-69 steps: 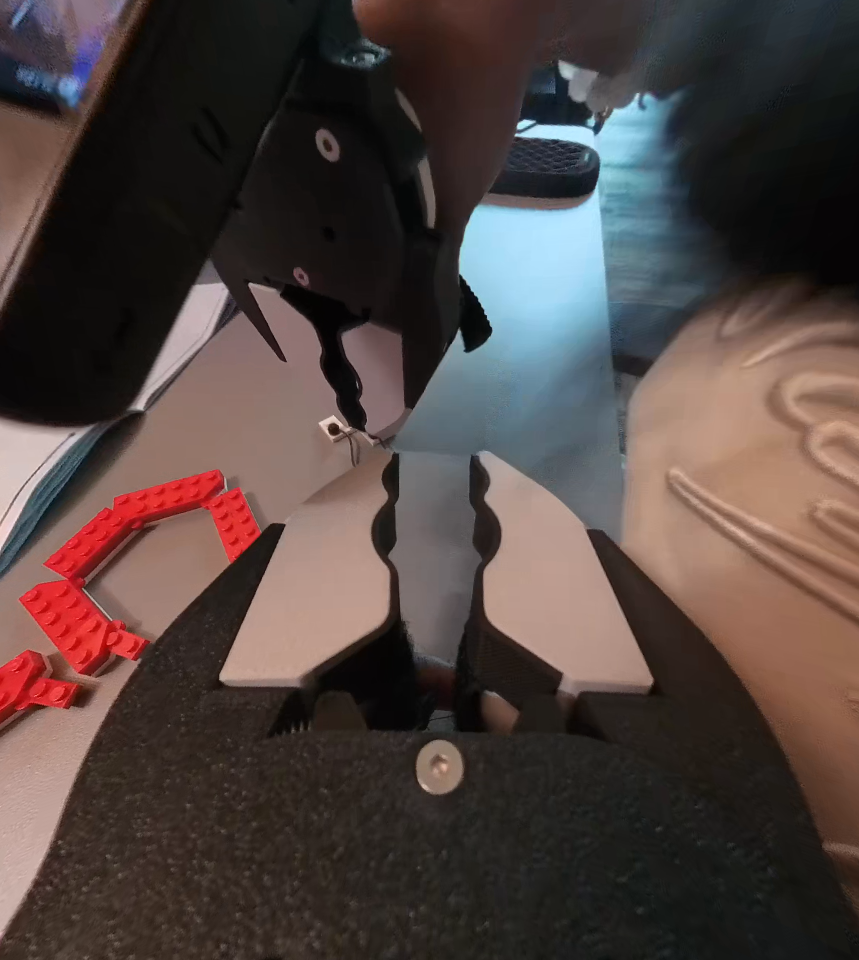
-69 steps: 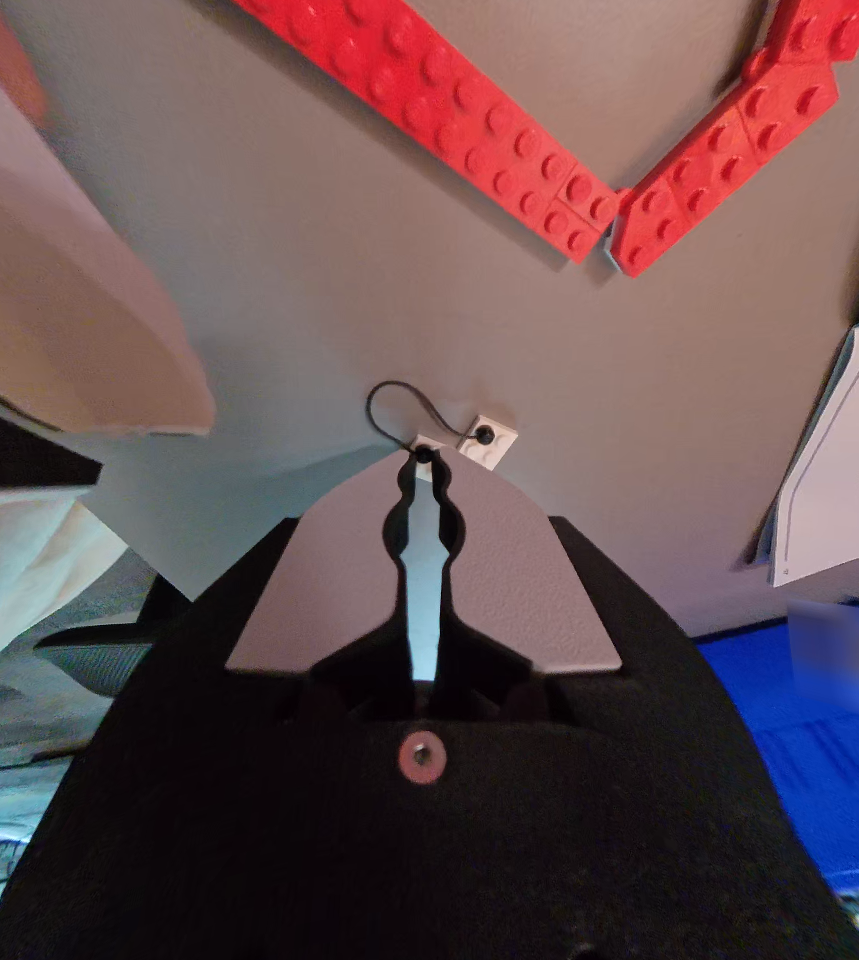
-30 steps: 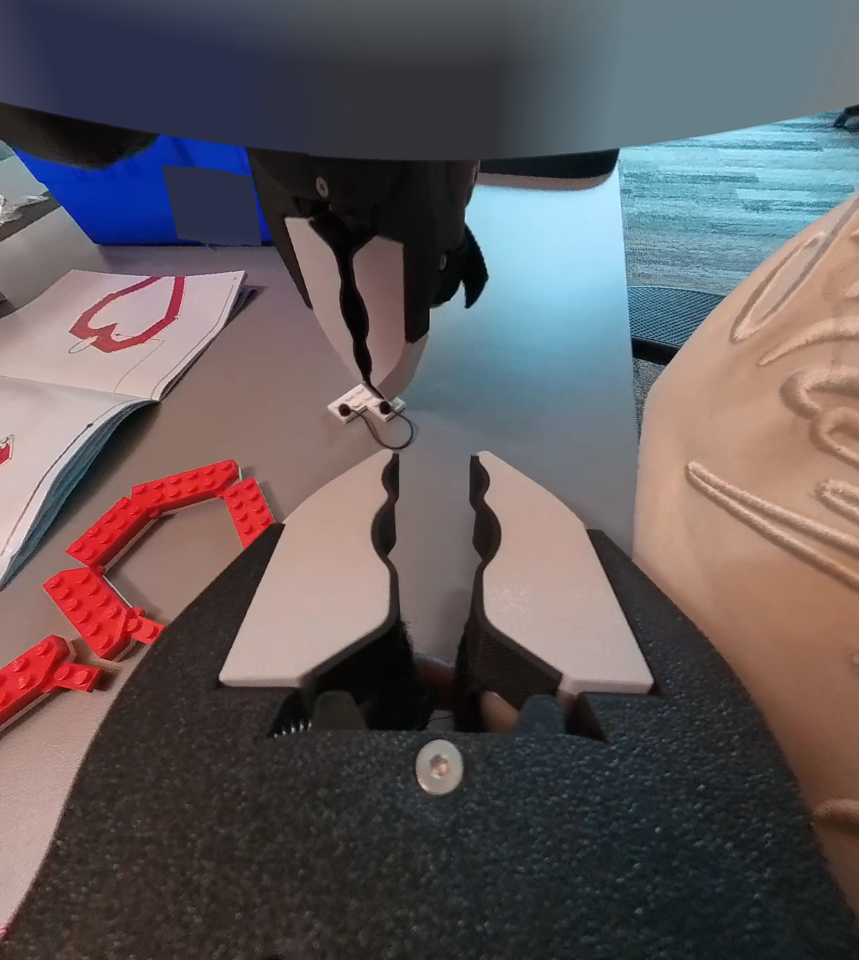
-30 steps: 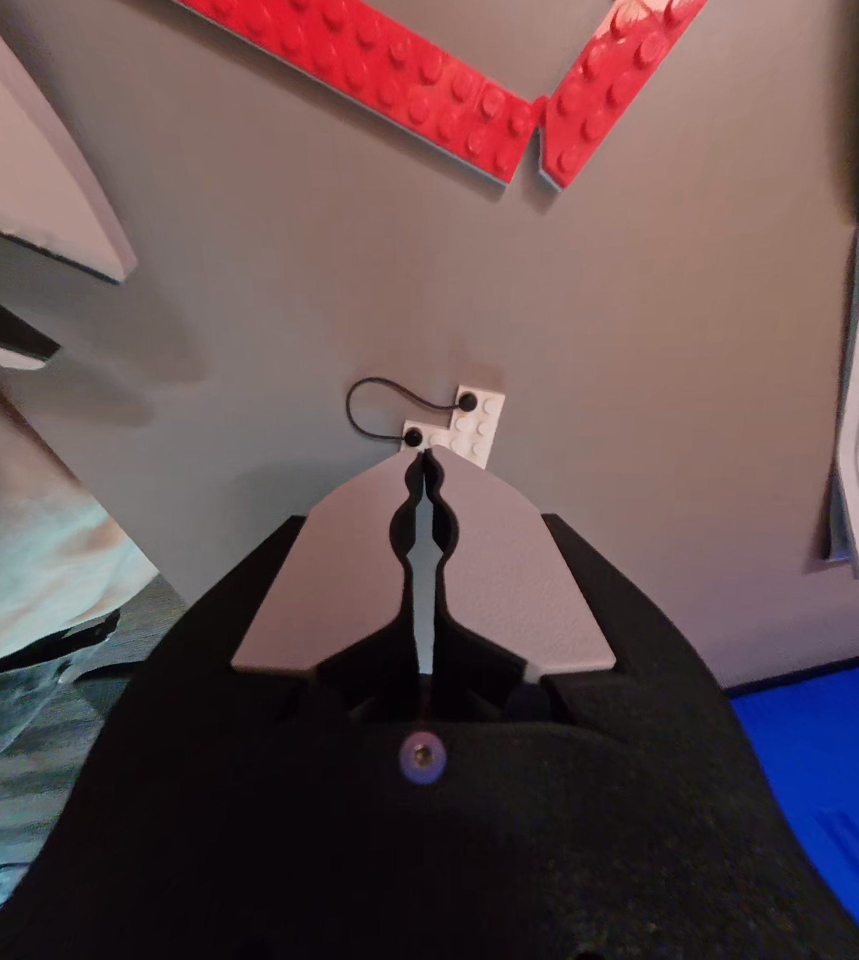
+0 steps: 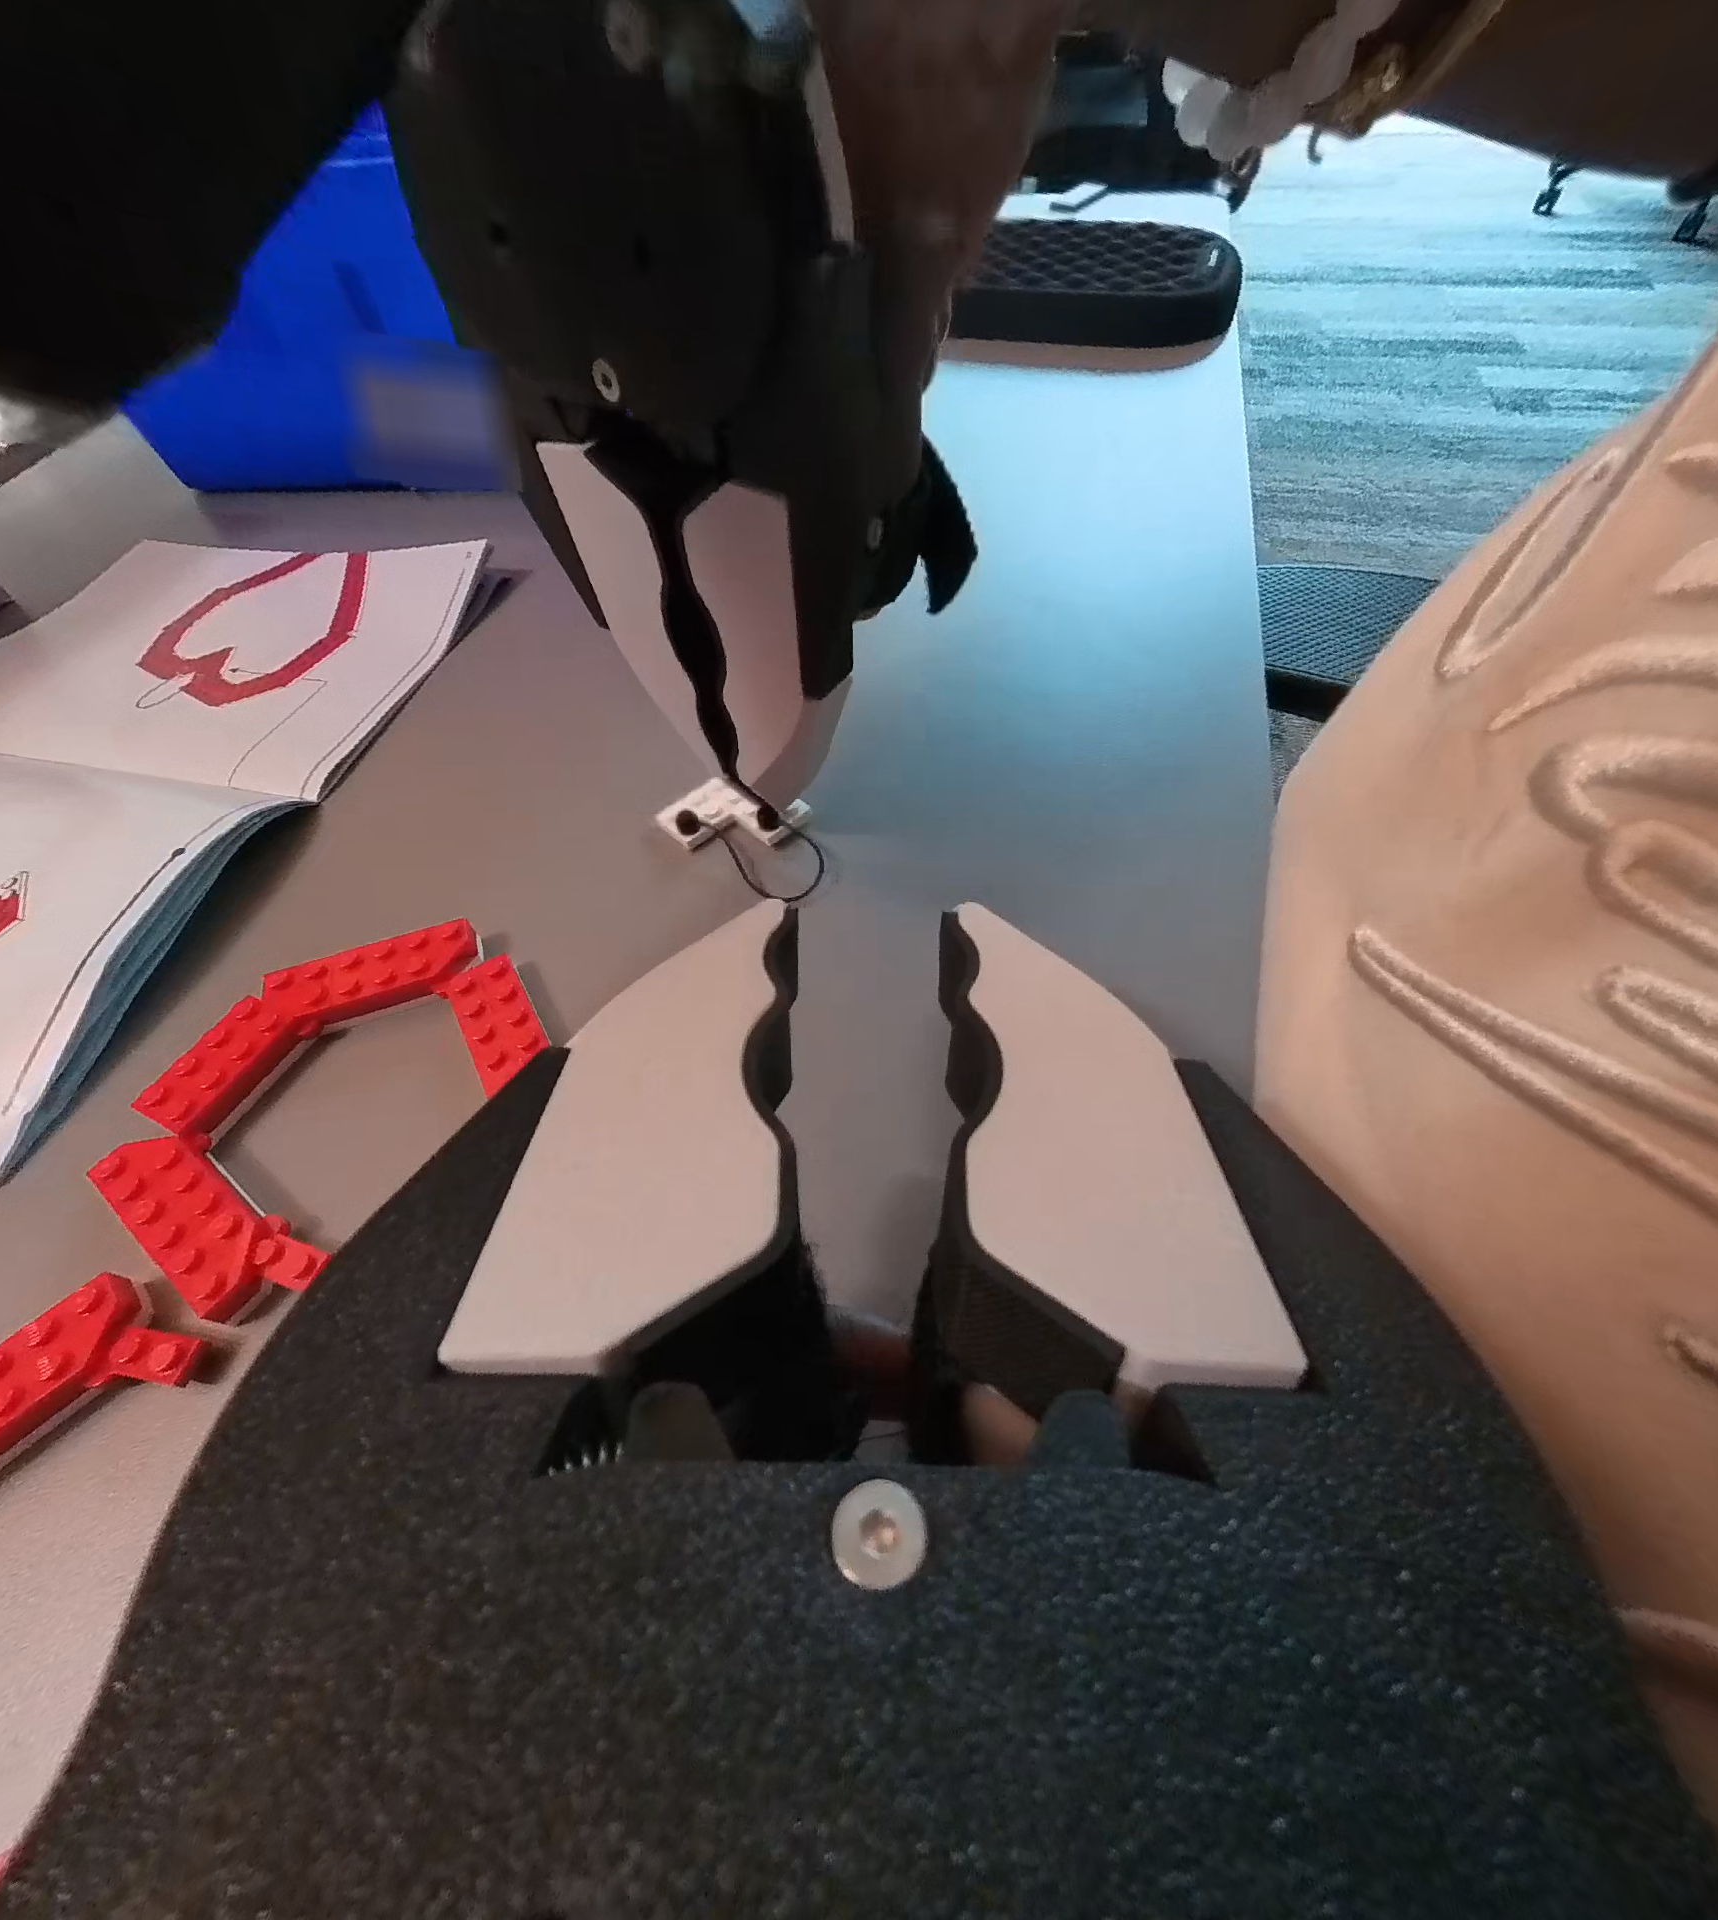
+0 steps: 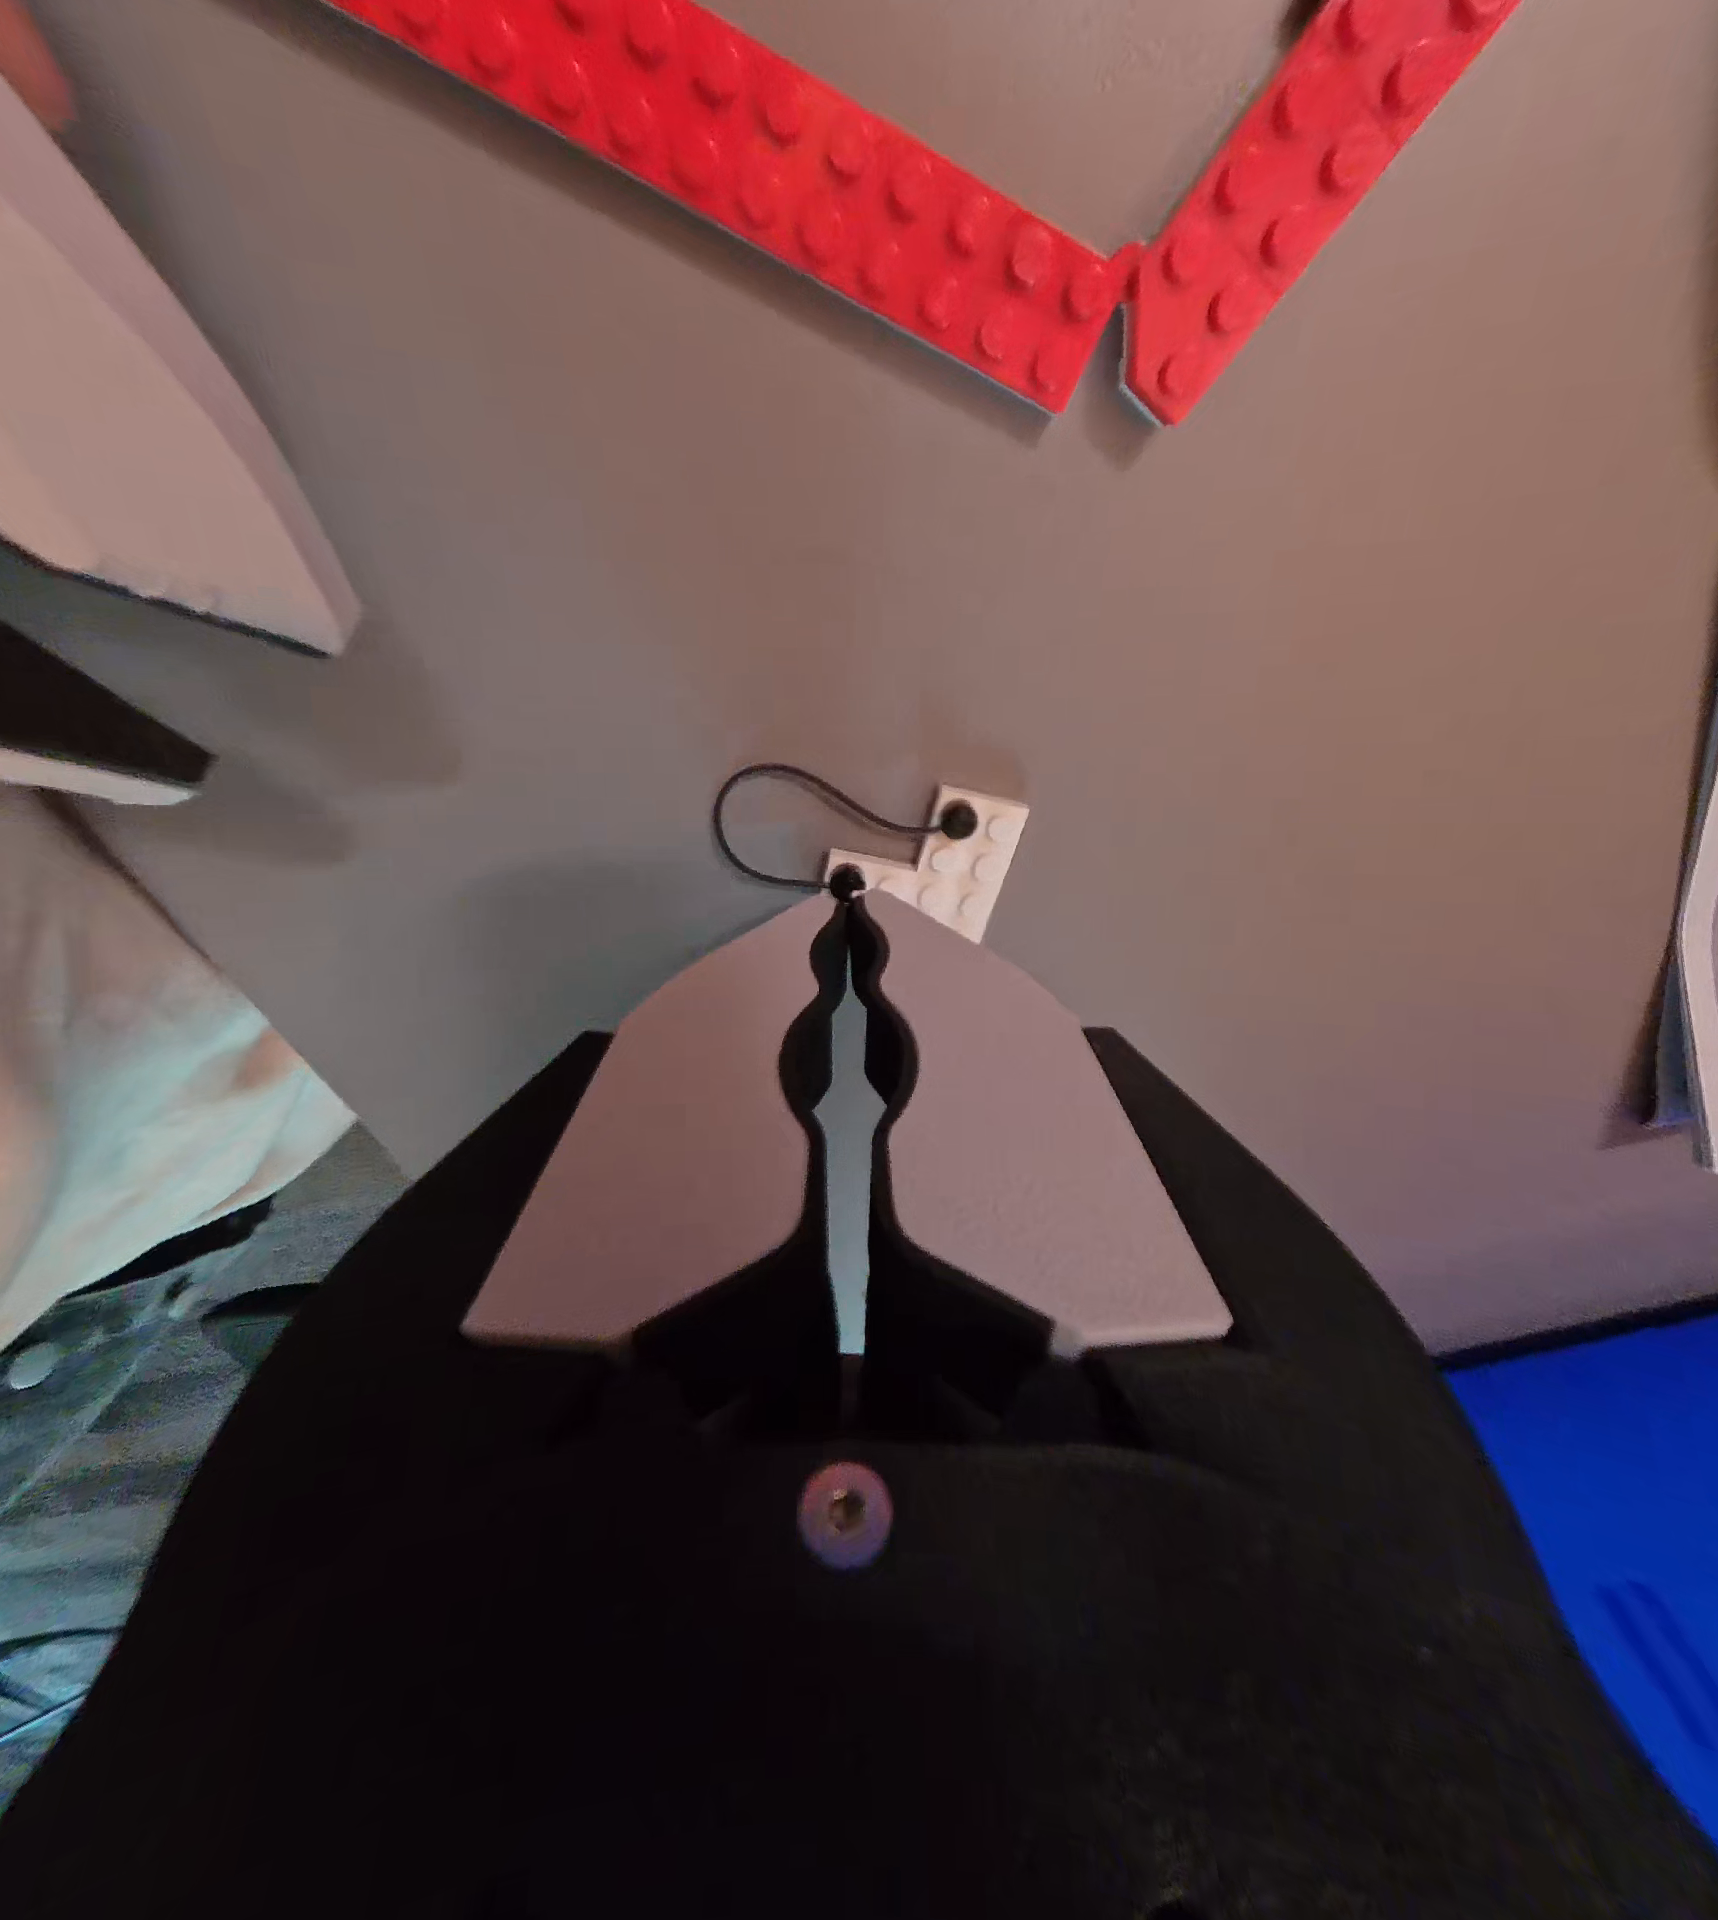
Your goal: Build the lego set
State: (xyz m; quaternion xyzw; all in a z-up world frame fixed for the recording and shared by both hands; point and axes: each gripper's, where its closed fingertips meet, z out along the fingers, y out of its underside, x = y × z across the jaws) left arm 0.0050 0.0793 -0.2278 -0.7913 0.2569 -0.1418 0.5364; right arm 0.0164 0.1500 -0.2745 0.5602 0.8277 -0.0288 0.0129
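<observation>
Grey and matte, the surface [image 5: 481, 810] carries everything in play. Nearest in the left wrist view, the left gripper [image 5: 865, 920] hangs just above it with its jaws parted and nothing between them, pointed at the work but not touching it. To its side lie the red plate sections [image 5: 335, 1018], joined into angled runs yet not closed into the outline printed in the open instruction booklet [image 5: 159, 707].

Just beyond the left gripper sits the white plate [image 6: 969, 862], flat on the surface, with a thin black cord [image 6: 761, 831] looping out from one black stud-end and back to the other. The right gripper [image 6: 850, 914] has its tips drawn together right at the nearer cord end; whether it pinches that end or only presses on it cannot be told.

A second ago the plate lay the same way with the tips at the same stud, and a little before that it looked slightly lifted and tilted. So the piece has been set down and the cord end is probably being seated. The sub-assembly likely still has to go onto the red frame.

Farthest off, a blue bin [image 5: 315, 343] stands at the surface's edge.
</observation>
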